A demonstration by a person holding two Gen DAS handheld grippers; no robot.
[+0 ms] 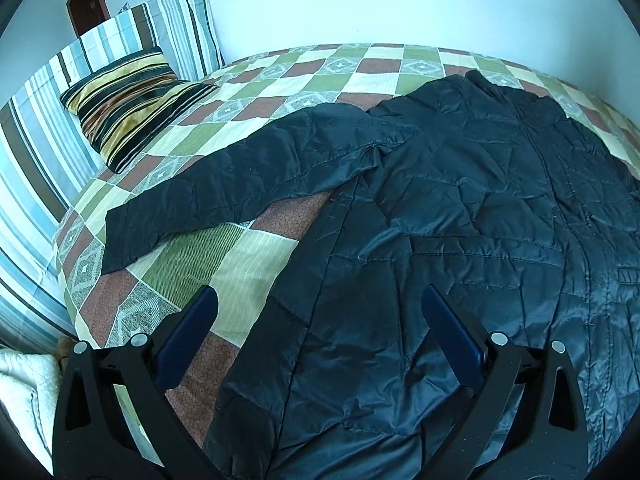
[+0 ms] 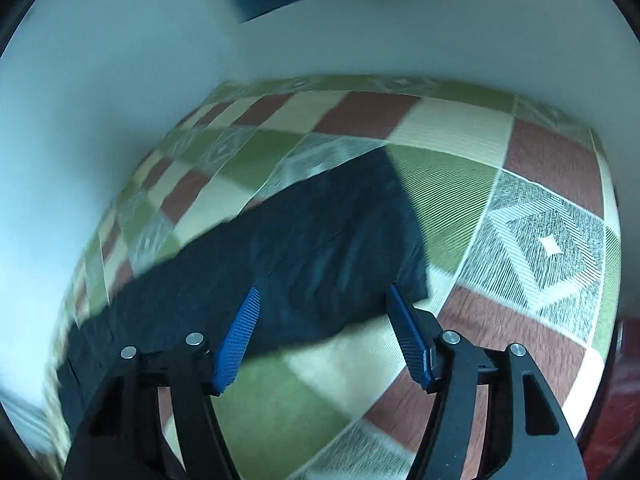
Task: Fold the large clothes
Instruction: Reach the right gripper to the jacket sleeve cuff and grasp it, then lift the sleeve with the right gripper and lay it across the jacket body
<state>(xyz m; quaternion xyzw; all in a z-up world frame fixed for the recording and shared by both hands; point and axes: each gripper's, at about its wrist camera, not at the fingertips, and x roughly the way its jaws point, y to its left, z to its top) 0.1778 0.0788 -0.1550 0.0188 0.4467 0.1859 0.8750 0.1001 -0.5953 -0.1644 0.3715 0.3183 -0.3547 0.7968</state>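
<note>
A black quilted jacket [image 1: 460, 220] lies spread flat on the bed, front up, collar toward the far wall. Its left sleeve [image 1: 224, 188] stretches out toward the pillows. My left gripper [image 1: 318, 300] is open and empty, hovering over the jacket's lower left edge. In the right wrist view the other sleeve [image 2: 320, 248] lies across the quilt, its cuff end toward the right. My right gripper [image 2: 324, 300] is open and empty, just above that cuff. This view is blurred.
The bed has a checked quilt [image 1: 248, 264] in green, brown and cream. A striped cushion [image 1: 128, 100] and striped pillows [image 1: 44, 128] lie at the left. A white wall [image 1: 360, 0] runs behind the bed. The bed's corner [image 2: 600, 240] is at the right.
</note>
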